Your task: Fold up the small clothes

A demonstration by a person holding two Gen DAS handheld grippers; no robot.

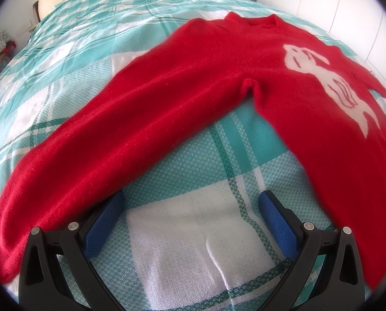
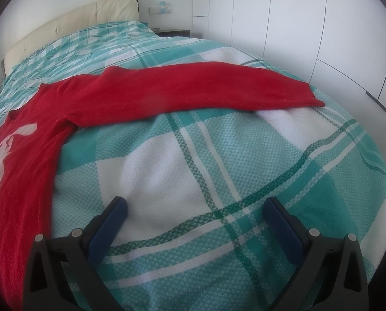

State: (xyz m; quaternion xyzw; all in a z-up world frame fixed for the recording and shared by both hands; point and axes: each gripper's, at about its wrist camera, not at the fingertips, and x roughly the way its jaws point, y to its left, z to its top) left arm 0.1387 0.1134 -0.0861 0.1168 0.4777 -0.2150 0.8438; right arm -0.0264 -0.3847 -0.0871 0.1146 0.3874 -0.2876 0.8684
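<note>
Sweater (image 1: 218, 83) flat, ahead of both open jaws

Bare bedspread (image 2: 193, 155) before both tongs, red sweater (image 1: 193, 90) sprawled beyond

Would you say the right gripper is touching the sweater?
Apart: the right wrist view shows the open right gripper over bare blanket, the sweater lying off to its left.

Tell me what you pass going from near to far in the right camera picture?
Right gripper → bare blanket → red sleeve → headboard
</note>
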